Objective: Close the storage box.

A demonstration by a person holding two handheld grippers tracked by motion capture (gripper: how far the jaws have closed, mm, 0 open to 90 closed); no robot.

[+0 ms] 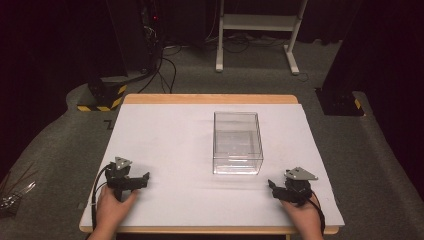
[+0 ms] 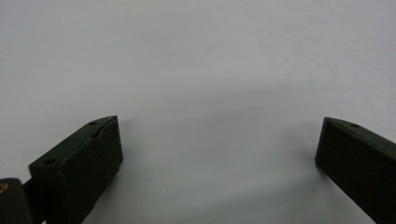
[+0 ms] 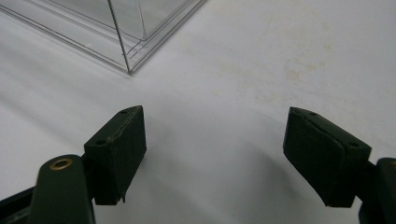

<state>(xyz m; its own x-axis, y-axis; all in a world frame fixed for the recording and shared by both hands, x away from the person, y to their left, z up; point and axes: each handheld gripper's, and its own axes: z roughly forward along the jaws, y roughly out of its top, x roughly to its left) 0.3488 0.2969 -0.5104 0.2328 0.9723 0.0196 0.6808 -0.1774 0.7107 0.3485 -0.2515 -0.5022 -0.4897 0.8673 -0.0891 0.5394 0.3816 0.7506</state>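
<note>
We hold the left hand-held gripper [image 1: 140,181] at the near left of the worktop [image 1: 170,140] and the right hand-held gripper [image 1: 272,189] at the near right, each with its jaws spread wide and nothing between them. The clear box [image 1: 237,142] stands right of the middle, farther off than both, nearer the right gripper but well apart from either. We judge the step in hand to be the reach for the box. To do it well, we would bring the right gripper in low toward the box's near right corner, which its own view shows up and to the left of the jaws [image 3: 126,56], and bring the left gripper across the bare sheet to the box's left wall, keeping both sets of jaws wide until a wall or rim sits squarely between the pads; thin clear plastic will likely slip or flex, so we would close gently and evenly. Hard to make out: whether the box has a lid or an open top, and whether anything lies inside, since its walls only glint. The left gripper view offers bare white surface beyond its jaws, so the box's distance from that side is best read from the high view.
</note>
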